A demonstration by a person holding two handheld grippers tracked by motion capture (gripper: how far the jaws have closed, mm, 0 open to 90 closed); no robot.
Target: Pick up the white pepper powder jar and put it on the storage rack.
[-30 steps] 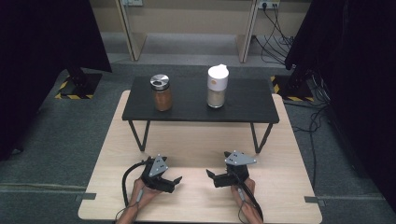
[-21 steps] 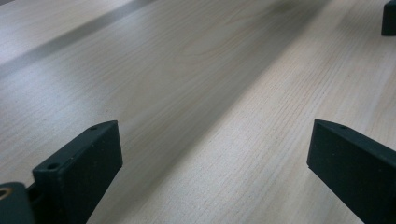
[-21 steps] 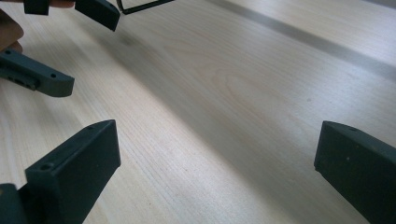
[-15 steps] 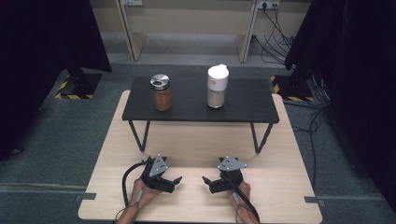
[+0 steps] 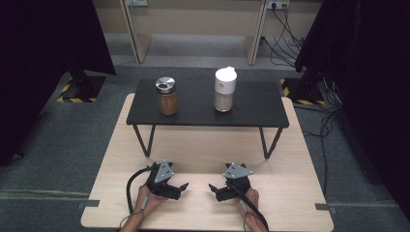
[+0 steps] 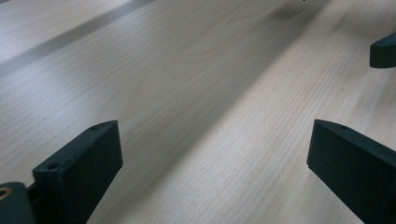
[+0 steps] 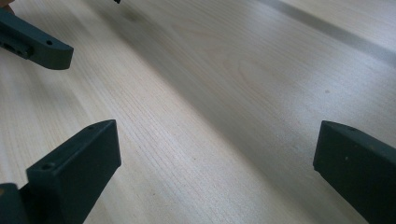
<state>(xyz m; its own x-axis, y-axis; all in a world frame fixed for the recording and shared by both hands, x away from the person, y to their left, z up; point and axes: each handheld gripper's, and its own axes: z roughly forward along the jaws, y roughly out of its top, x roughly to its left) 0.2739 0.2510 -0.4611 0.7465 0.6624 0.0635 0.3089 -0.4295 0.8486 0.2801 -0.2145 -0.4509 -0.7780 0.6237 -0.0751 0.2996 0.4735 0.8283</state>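
On a small black table (image 5: 256, 104) stand a glass jar of brown powder (image 5: 167, 96) with a silver lid, at the left, and a white-capped jar of pale powder (image 5: 225, 89), at the right. Both grippers rest low on the light wooden tabletop (image 5: 203, 159) near its front edge, pointing toward each other. My left gripper (image 5: 181, 189) (image 6: 212, 154) is open with only bare wood between its fingers. My right gripper (image 5: 214, 191) (image 7: 215, 154) is open too, holding nothing. A fingertip of the other gripper shows at the upper corner of each gripper view.
The black table stands on thin legs (image 5: 142, 140) across the far half of the wooden top. Dark curtains (image 5: 43, 53) hang on both sides, and cables (image 5: 324, 111) lie on the grey floor at the right.
My right gripper has shifted down and slightly left, toward the front edge, and now sits level with the left one. The left gripper and the jars have stayed put.
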